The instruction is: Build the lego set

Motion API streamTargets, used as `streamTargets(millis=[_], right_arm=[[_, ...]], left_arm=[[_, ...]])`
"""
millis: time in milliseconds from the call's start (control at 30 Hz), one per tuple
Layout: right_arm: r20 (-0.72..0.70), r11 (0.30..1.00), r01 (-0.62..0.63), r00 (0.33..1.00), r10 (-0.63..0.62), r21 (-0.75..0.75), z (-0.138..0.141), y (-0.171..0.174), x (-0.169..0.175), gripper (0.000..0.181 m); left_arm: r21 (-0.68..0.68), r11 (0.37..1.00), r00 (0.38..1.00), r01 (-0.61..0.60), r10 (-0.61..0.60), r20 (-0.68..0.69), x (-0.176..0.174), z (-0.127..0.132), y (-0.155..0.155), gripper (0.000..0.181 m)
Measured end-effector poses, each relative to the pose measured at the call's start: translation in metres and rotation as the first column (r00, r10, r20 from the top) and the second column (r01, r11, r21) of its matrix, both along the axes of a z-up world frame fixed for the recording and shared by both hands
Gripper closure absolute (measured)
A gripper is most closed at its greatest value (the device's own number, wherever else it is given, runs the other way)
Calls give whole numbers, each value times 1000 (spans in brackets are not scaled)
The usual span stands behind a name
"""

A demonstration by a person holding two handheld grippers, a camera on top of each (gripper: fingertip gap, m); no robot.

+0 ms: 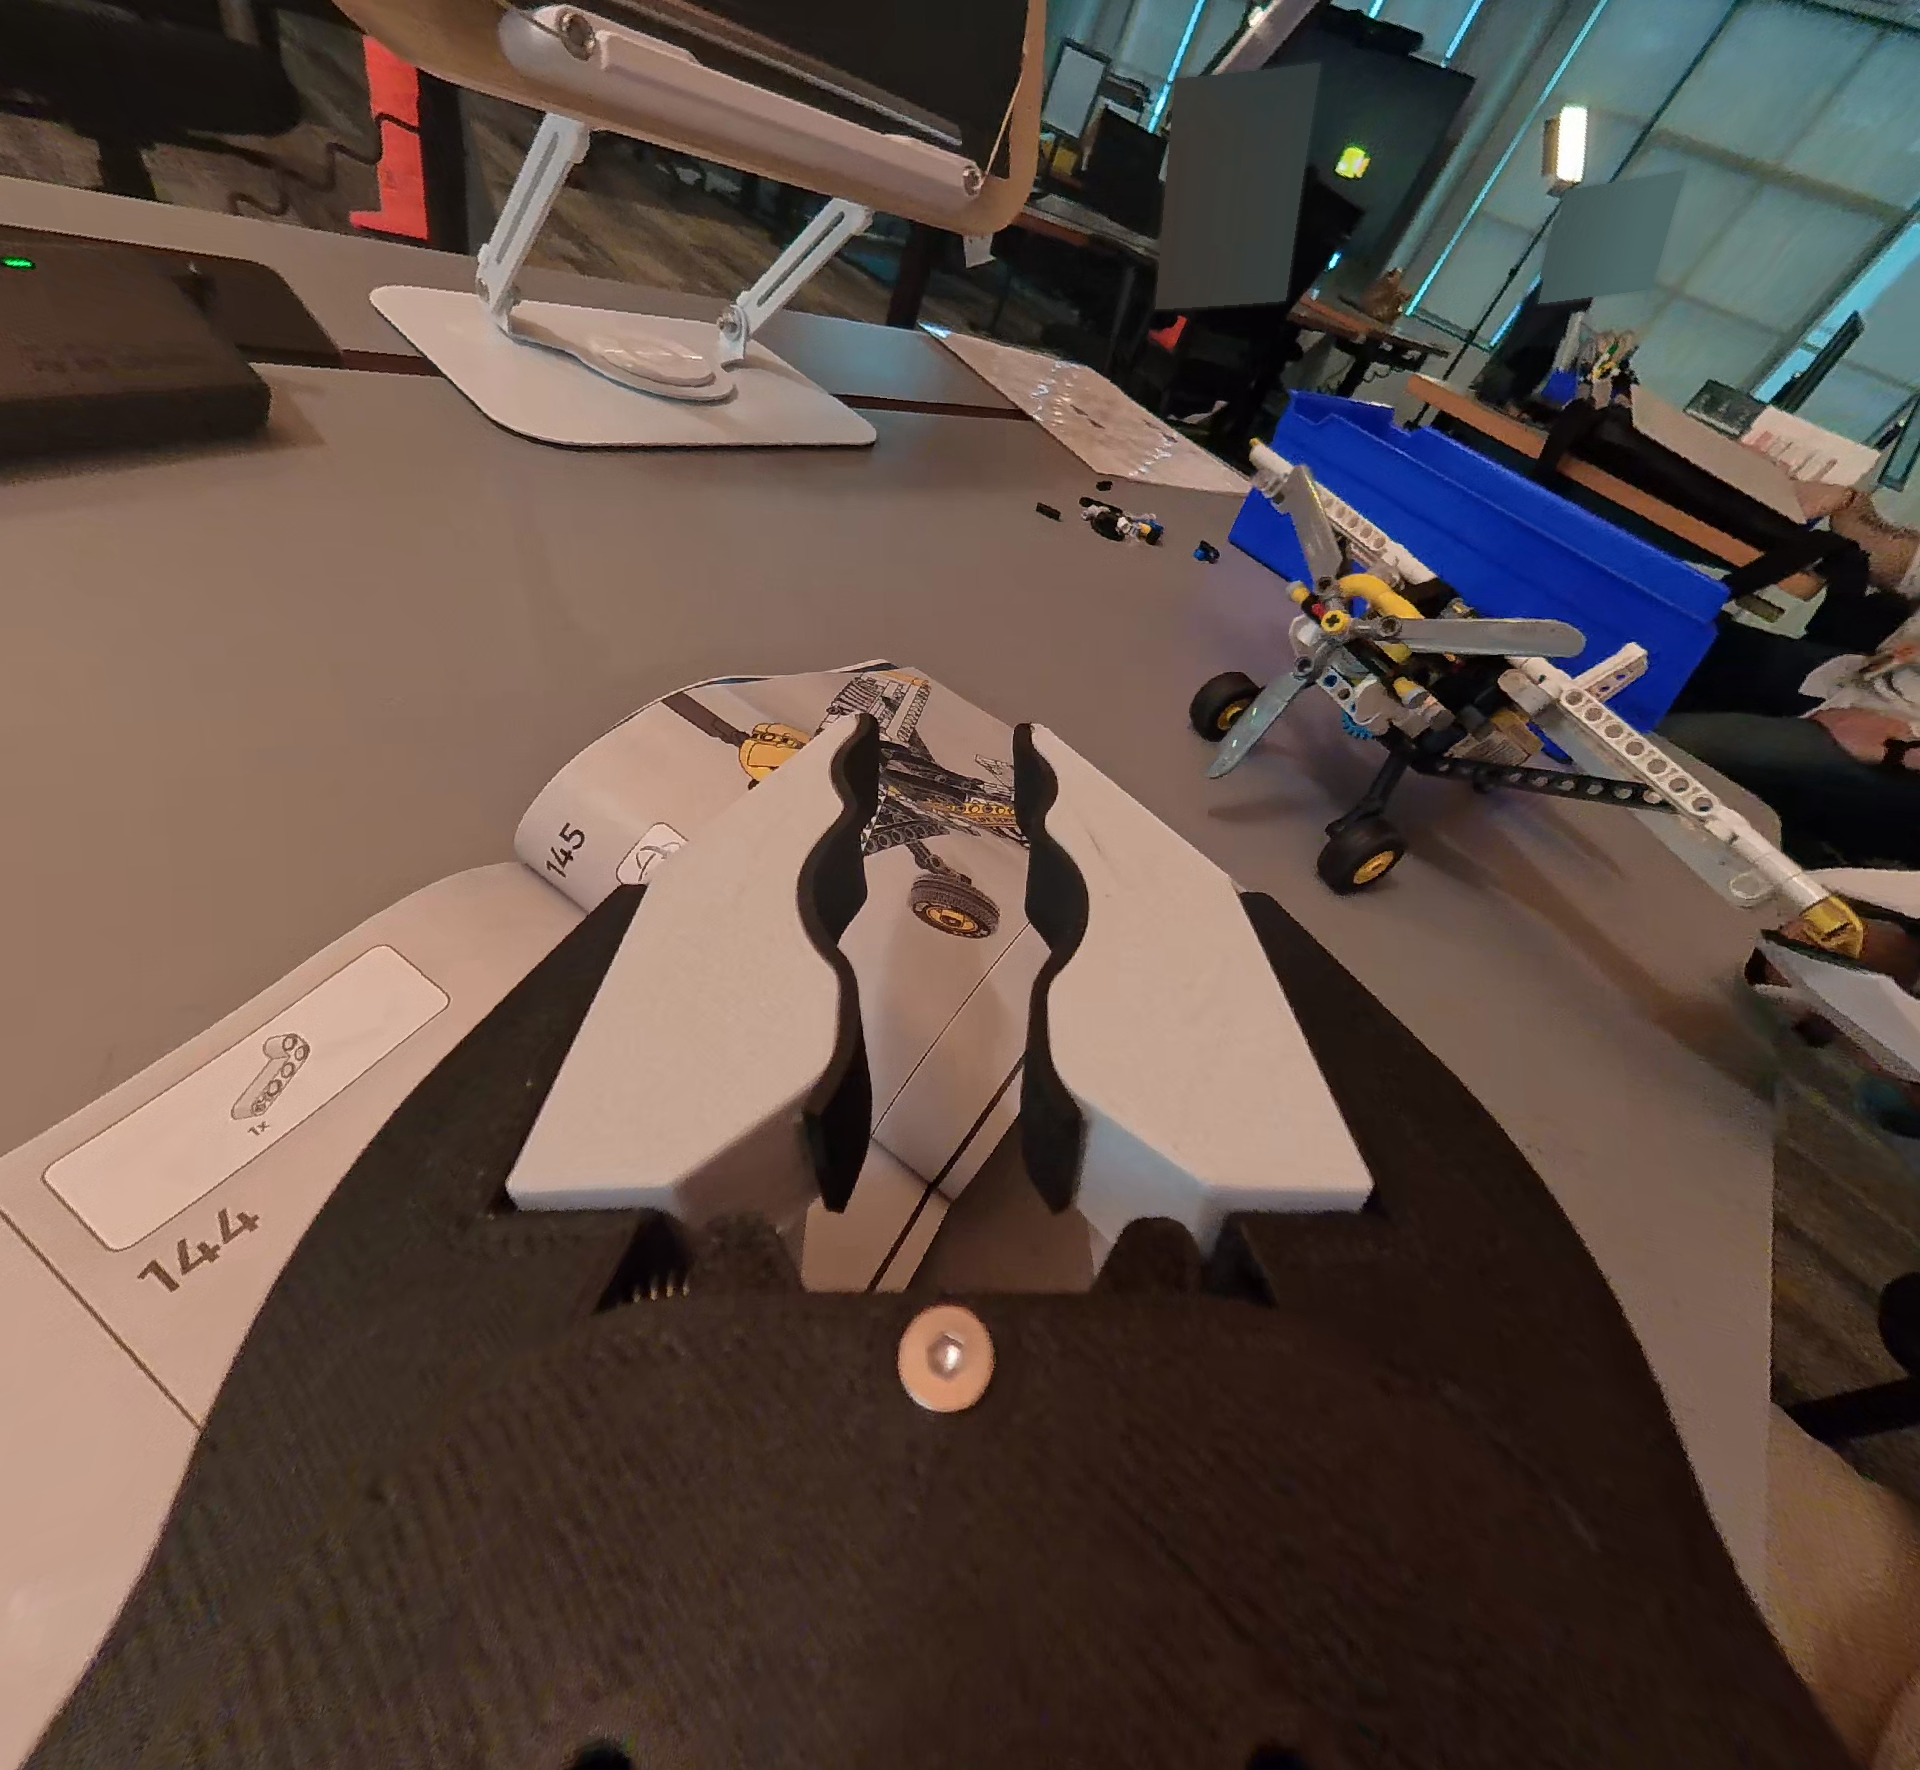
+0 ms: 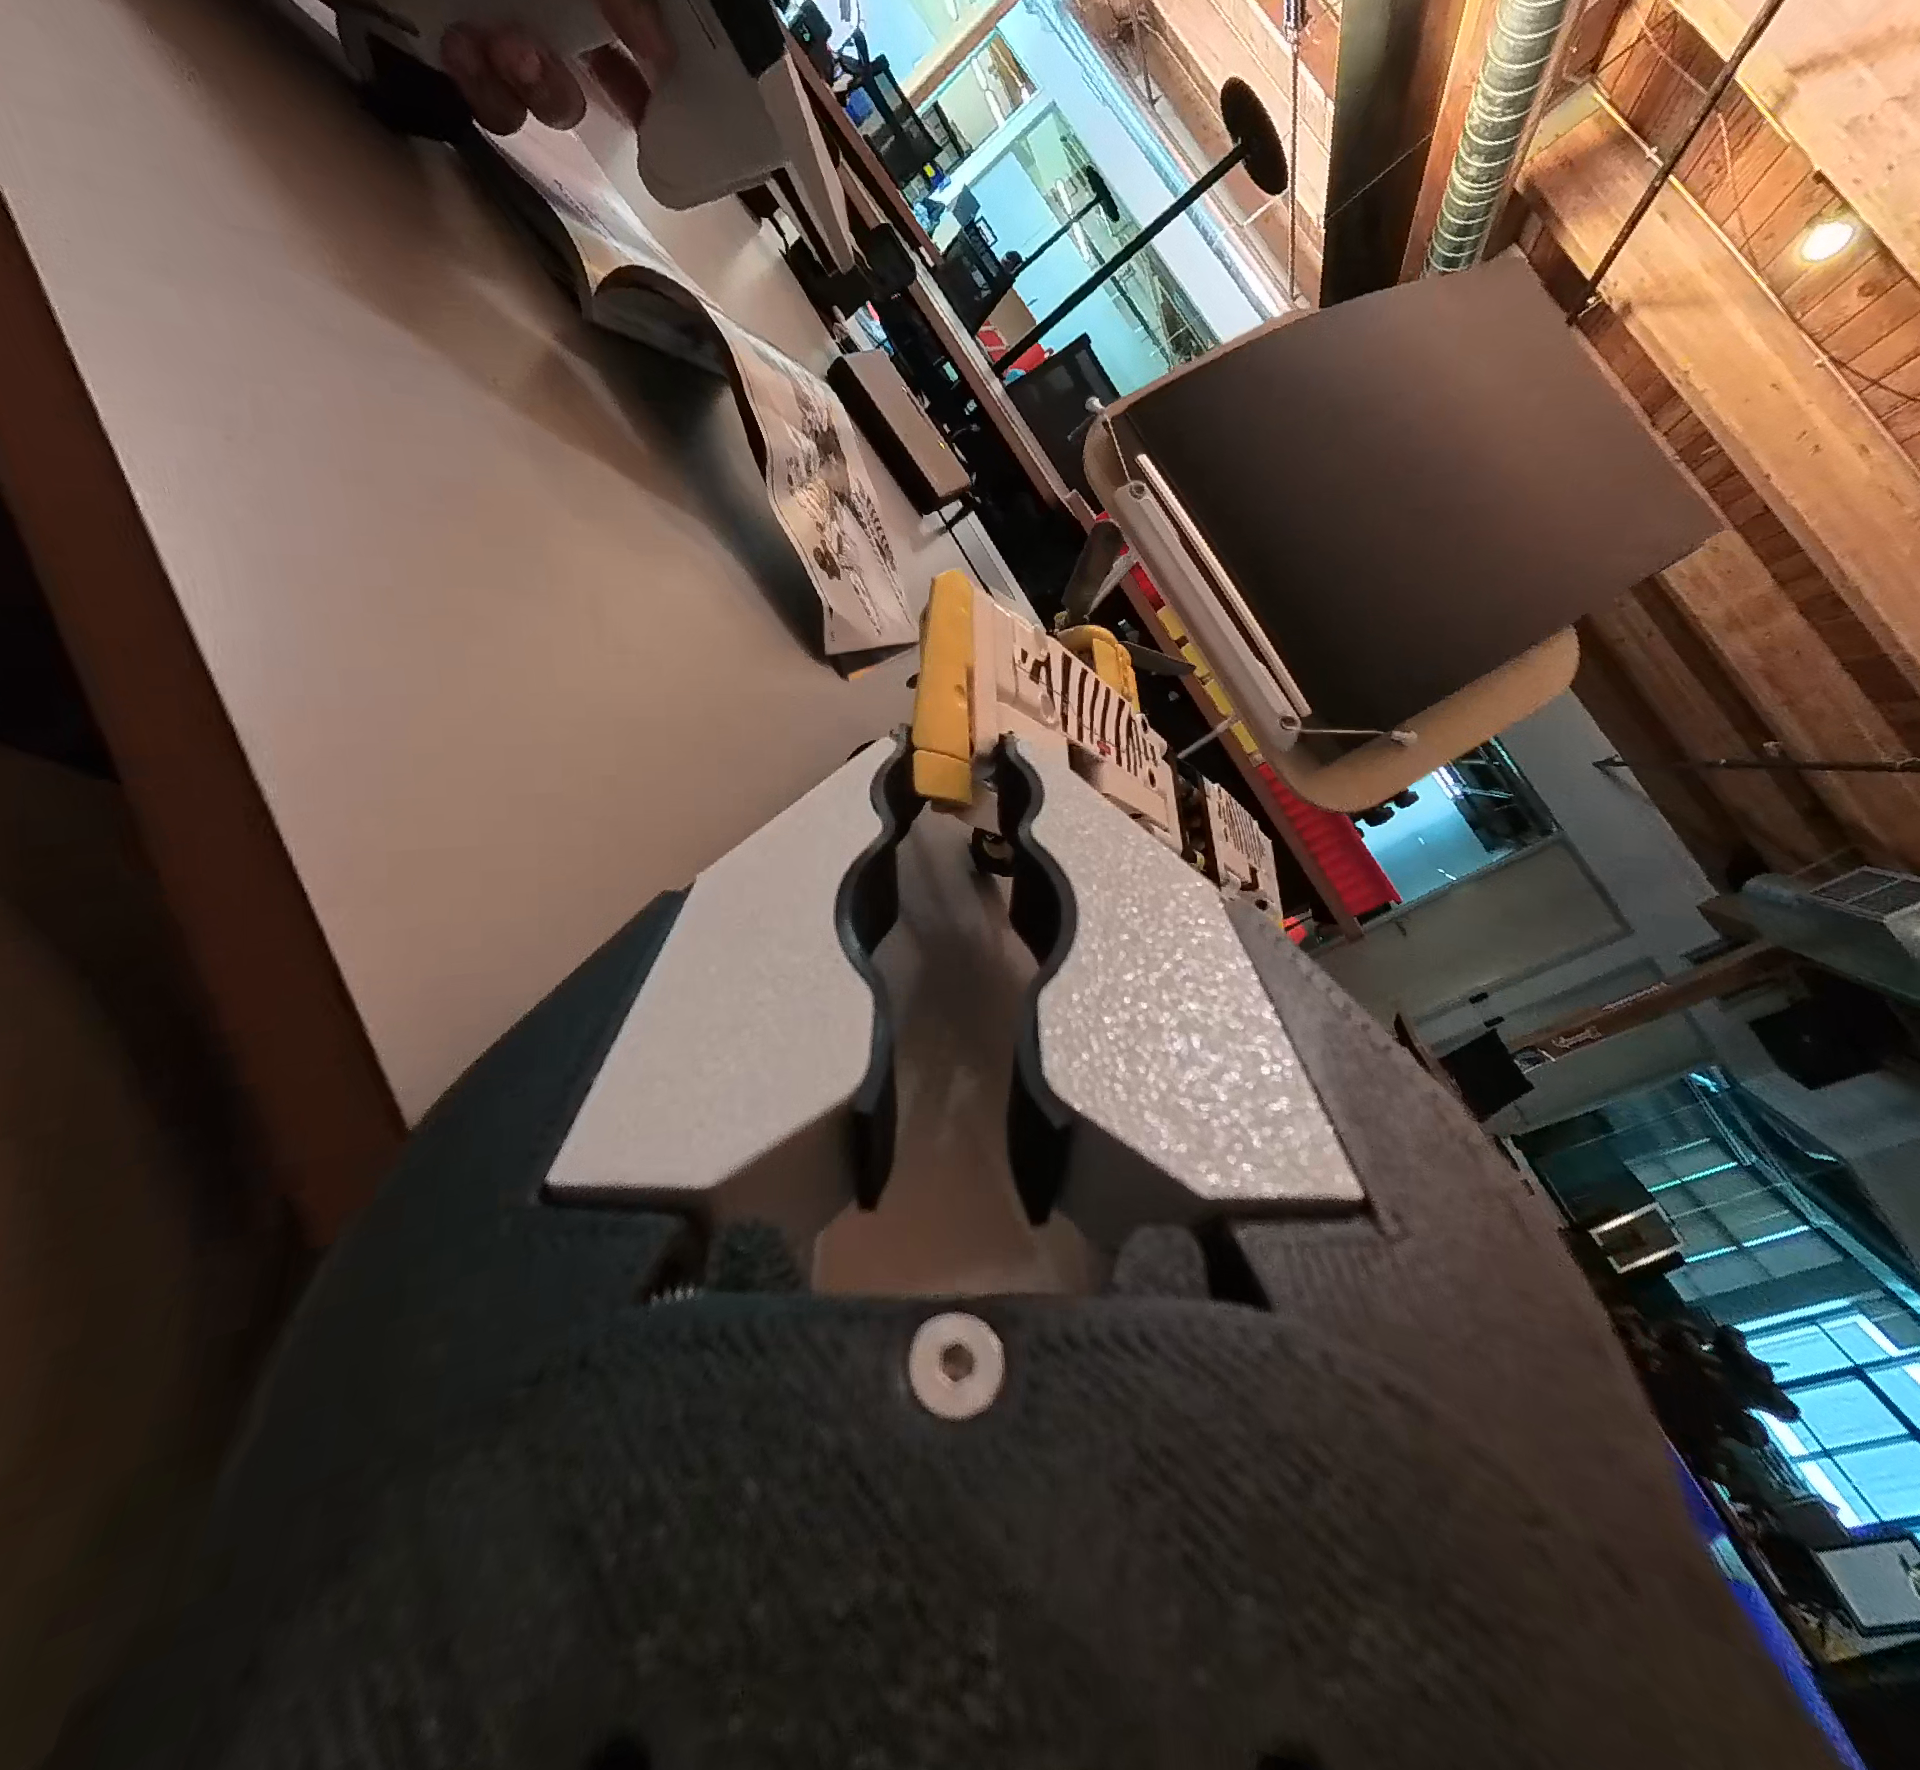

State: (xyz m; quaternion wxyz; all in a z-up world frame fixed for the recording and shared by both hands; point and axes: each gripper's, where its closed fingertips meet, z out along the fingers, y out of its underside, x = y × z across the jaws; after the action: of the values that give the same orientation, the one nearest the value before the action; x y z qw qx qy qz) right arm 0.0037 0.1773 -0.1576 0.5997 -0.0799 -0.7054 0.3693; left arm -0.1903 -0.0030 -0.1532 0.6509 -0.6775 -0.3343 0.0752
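Your left gripper (image 1: 940, 733) hovers low with fingers parted, nothing between them. Your right gripper (image 2: 945, 764) is rolled sideways, tips pinched on the yellow wingtip (image 2: 948, 681).

Matt grey table (image 1: 312, 629); glossy paper booklet (image 1: 644, 785); plastic lego plane (image 1: 1455, 681); smooth metal stand (image 1: 623, 390).

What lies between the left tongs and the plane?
Only bare grey table, in the left wrist view. The left tongs hang over the open booklet; the plane stands apart to their right.
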Motion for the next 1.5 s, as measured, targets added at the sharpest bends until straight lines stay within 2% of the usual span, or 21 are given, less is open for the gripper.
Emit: streamTargets(millis=[300, 567, 733, 833, 933, 1033, 1133, 1333, 1500], right_arm=[[37, 1000, 8, 999, -9, 20, -4, -31, -20, 166], [60, 999, -12, 998, 10, 40, -6, -22, -16, 165], [111, 1000, -15, 994, 13, 11, -7, 3, -3, 165], [132, 1000, -5, 991, 8, -19, -7, 16, 3, 165], [147, 999, -6, 989, 12, -45, -9, 21, 5, 164], [137, 998, -7, 990, 15, -60, -10, 15, 2, 164], [141, 999, 3, 990, 3, -37, -11, 0, -7, 164], [143, 999, -18, 990, 12, 40, -15, -37, -30, 164], [159, 997, -60, 986, 50, 57, -14, -47, -37, 164]], left_arm=[[9, 1000, 1000, -3, 3, 10, -1, 0, -1, 158], [7, 1000, 1000, -4, 4, -10, 0, 1, -2, 158], [-31, 994, 987, -106, 101, -125, -6, 11, -13, 158], [-14, 989, 985, -149, 147, -87, -9, 13, -22, 158], [70, 966, 966, -249, 253, -57, -21, 22, -44, 158], [182, 927, 939, -329, 341, -43, -28, 34, -69, 157], [233, 903, 924, -361, 381, -45, -30, 41, -82, 154], [262, 891, 907, -370, 407, -103, -25, 51, -89, 153], [265, 891, 910, -369, 405, -92, -26, 49, -90, 153]])
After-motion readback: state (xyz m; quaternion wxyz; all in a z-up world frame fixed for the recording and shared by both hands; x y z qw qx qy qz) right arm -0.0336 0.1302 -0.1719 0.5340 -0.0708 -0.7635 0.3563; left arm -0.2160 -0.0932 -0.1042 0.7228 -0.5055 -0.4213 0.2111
